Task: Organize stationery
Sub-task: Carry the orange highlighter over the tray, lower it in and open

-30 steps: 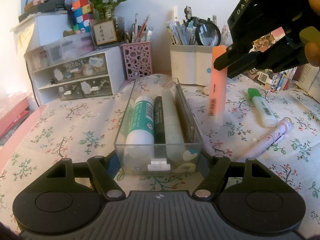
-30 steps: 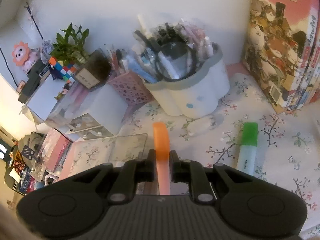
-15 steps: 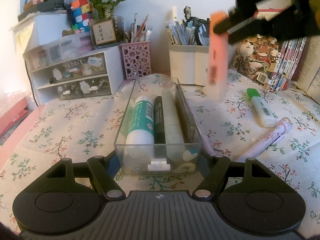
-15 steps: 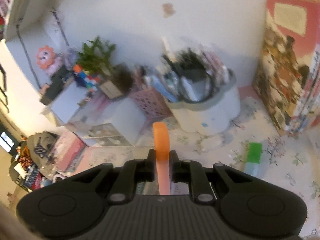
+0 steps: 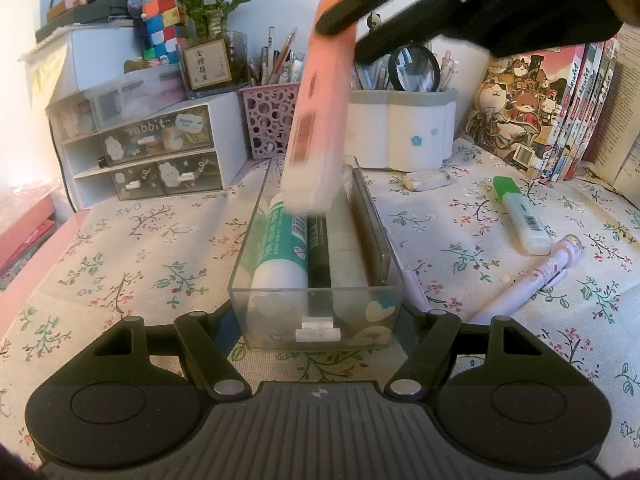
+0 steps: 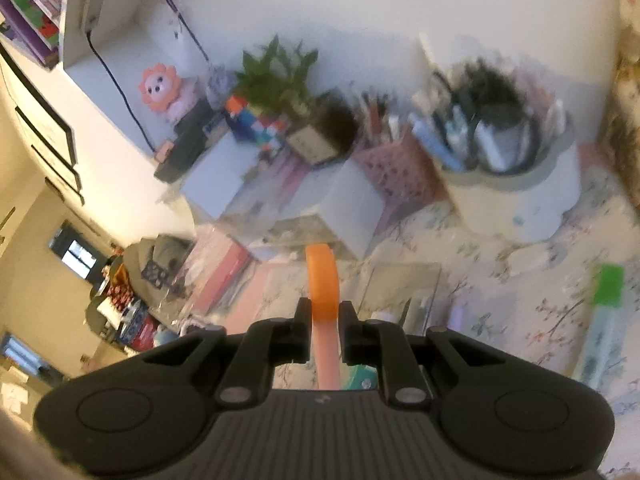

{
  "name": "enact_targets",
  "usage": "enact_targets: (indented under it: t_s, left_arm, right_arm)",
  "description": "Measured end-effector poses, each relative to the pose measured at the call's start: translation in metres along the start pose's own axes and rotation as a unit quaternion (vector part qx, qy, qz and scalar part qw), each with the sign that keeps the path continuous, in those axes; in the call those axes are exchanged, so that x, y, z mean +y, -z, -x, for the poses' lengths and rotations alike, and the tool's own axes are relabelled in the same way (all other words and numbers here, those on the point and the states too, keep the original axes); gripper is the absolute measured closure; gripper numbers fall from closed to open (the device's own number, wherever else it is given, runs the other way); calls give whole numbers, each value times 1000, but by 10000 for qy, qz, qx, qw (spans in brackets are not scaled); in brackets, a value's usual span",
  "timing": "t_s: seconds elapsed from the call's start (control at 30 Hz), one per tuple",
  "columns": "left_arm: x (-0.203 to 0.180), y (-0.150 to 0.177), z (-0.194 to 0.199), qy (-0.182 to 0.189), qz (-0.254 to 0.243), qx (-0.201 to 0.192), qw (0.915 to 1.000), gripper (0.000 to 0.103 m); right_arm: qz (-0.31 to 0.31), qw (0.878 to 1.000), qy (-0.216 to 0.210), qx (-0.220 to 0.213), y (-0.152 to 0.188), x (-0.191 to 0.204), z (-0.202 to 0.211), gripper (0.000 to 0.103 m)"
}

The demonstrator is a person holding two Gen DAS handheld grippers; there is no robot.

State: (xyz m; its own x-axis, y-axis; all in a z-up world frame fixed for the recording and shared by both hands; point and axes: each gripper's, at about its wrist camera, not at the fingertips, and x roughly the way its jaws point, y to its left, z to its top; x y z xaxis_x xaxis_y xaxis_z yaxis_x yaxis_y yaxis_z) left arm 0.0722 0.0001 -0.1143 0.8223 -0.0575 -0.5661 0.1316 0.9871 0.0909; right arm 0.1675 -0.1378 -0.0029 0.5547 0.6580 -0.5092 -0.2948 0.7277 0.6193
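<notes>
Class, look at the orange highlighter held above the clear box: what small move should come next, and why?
Probably lower and level the orange highlighter into the clear box. The right gripper grips it near its cap, and it hangs tilted with its lower end just above the glue stick and marker already inside. The left gripper brackets the box's near end.

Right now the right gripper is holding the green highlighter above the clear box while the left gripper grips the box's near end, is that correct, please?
Not quite: the right gripper holds the orange highlighter, not the green one. The left wrist view shows the green highlighter lying on the tablecloth to the right. The rest stands: it hangs above the clear box, whose near end sits between the left gripper's fingers.
</notes>
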Motion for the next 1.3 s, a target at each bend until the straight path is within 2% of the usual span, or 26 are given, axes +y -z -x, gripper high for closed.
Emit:
enact_targets:
  t_s: [0.23, 0.5, 0.73, 0.83, 1.03, 1.13, 1.3]
  left_arm:
    - [0, 0, 0, 6, 7, 1, 10000, 31]
    - [0, 0, 0, 24, 11, 7, 10000, 31]
    - [1, 0, 0, 24, 7, 5, 10000, 31]
    - [1, 0, -1, 27, 4, 4, 10000, 31]
    - [0, 0, -1, 30, 2, 4, 10000, 31]
    - [0, 0, -1, 26, 1, 3, 10000, 31]
    - [0, 0, -1, 25, -3, 3, 10000, 31]
  right_arm:
    - [-243, 9985, 11, 491, -2, -15, -28, 97]
    - [-299, 9954, 258, 871, -3, -29, -50, 97]
    - [47, 9930, 670, 968, -2, -23, -66, 97]
    - [187, 9922, 868, 873, -1, -18, -67, 96]
    - [212, 9920, 847, 913, 1, -17, -68, 96]
    - [341, 9902, 971, 939, 3, -14, -70, 95]
    - [219, 9909, 953, 920, 4, -17, -70, 94]
